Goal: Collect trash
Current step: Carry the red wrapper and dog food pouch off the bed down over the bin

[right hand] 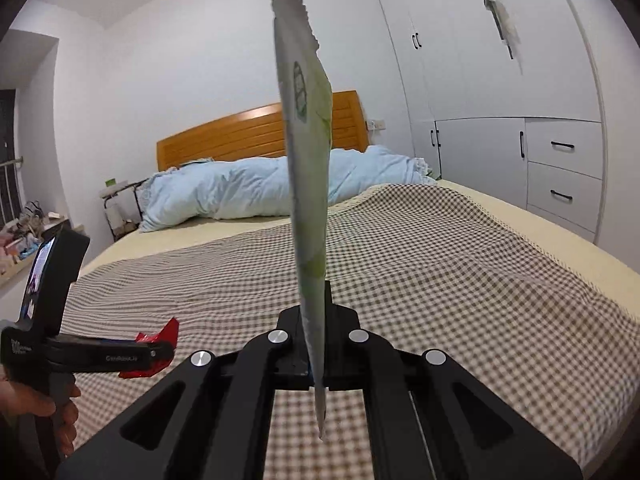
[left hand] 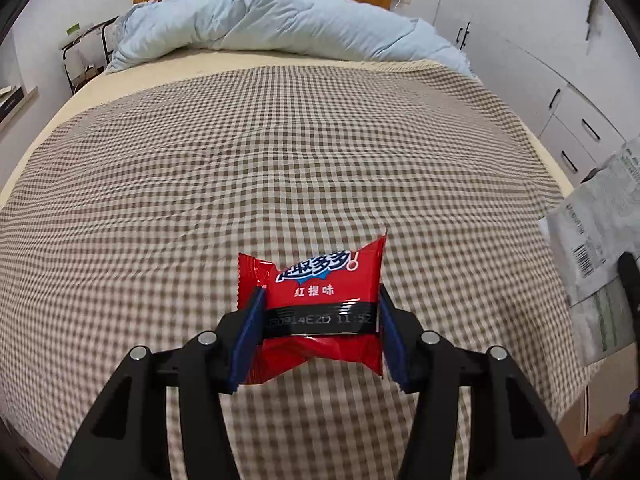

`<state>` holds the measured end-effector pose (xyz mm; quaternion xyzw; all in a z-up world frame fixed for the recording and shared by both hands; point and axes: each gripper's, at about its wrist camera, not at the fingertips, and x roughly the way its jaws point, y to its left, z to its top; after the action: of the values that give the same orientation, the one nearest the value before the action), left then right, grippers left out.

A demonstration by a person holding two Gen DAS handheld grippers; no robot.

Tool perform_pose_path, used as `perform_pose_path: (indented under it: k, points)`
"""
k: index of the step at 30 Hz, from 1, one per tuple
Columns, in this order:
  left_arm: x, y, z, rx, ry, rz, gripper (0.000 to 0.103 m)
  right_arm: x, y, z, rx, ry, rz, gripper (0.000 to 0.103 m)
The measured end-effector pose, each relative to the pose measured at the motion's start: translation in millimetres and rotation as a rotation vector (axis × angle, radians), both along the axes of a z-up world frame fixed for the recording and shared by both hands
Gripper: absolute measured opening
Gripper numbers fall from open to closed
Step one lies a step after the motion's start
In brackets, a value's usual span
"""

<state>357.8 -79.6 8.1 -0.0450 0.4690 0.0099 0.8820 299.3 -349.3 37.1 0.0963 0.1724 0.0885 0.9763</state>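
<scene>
Surface: a bed point(left hand: 280, 152) covered by a brown-and-cream checked blanket point(left hand: 200, 184), slightly rippled, with a plain cream sheet point(right hand: 540, 220) showing along its edges. A pale blue duvet point(left hand: 256, 24) lies bunched across the head end, against an orange wooden headboard point(right hand: 240, 132).

Room: white walls; a white wardrobe point(right hand: 500, 80) with black handles and a stack of drawers runs along one side of the bed. On the other side I see a small dark-framed stand point(right hand: 116, 200) and, further off, a cluttered ledge point(right hand: 24, 224).

Item 1: red snack wrapper point(left hand: 320, 304), glossy foil, white and blue lettering on the front, a black band printed with a date code across its middle, crimped ends. My left gripper point(left hand: 318, 336) has its blue pads pressed on both sides of it, holding it clear above the blanket. From my right camera I see that gripper side-on, a hand point(right hand: 32, 408) on its grip, the red foil poking out at the tip.

Item 2: pale wrapper point(right hand: 308, 184), white-grey with green print and a serrated top edge, flat and empty-looking, seen edge-on and standing upright. My right gripper point(right hand: 316, 336) is fully closed on its lower part. In my left view the same wrapper shows a barcode and fine print.
</scene>
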Motion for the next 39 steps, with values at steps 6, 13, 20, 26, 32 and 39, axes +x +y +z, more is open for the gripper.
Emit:
perform_pose_path:
  k: [6, 13, 20, 26, 32, 39]
  points:
    - [-49.8, -1.3, 19.1, -0.021, -0.021, -0.013, 0.051, -44.9, 6.4, -4.1, 0.020, -0.004, 0.027, 0.002]
    - [-108.6, 0.1, 36.2, -0.045, -0.049, -0.021, 0.051, -93.5, 11.2, -5.1, 0.007, -0.017, 0.052, 0.002]
    - [-158.2, 2.6, 46.0, -0.064, -0.077, -0.045, 0.051, -139.5, 15.0, -1.3, -0.021, -0.032, 0.058, 0.002]
    - [-198.0, 7.3, 50.9, -0.098, -0.106, -0.070, 0.051, -173.3, 19.2, 1.5, -0.049, -0.043, 0.069, 0.002]
    - [-238.7, 13.8, 51.6, -0.101, -0.135, -0.101, 0.051, -202.8, 26.8, 2.8, -0.059, -0.052, 0.088, 0.002]
    - [-274.1, 21.0, 48.8, -0.111, -0.171, -0.133, 0.051, -224.7, 33.4, 4.2, -0.071, -0.055, 0.099, 0.002]
